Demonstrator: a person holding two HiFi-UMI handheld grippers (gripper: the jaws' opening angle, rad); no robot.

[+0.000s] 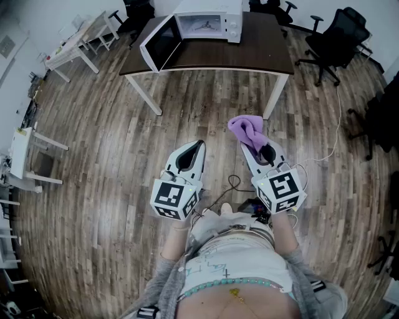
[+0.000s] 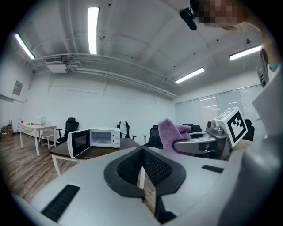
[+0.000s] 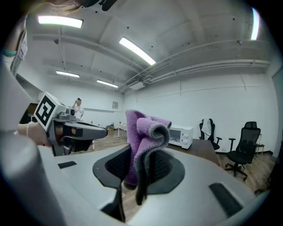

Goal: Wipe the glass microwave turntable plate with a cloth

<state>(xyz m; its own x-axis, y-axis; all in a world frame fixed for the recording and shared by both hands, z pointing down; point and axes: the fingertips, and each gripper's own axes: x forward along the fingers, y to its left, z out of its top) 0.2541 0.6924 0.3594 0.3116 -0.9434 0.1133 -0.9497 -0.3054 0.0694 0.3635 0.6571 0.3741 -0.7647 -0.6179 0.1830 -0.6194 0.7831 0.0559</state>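
Observation:
A white microwave (image 1: 202,22) stands on a dark brown table (image 1: 262,53) across the room, its door (image 1: 159,42) swung open to the left. Inside its lit cavity the glass plate is too small to make out. My right gripper (image 1: 250,148) is shut on a folded purple cloth (image 1: 245,128), which sticks up past the fingertips (image 3: 143,128). My left gripper (image 1: 199,144) is held beside it, shut and empty (image 2: 142,150). Both are level at waist height, well short of the table. The left gripper view shows the microwave (image 2: 95,140) ahead to the left.
Wood floor lies between me and the table. Black office chairs (image 1: 336,43) stand at the right and behind the table (image 1: 140,12). White tables (image 1: 81,40) and a white stand (image 1: 22,152) line the left. A cable (image 1: 336,124) trails on the floor at right.

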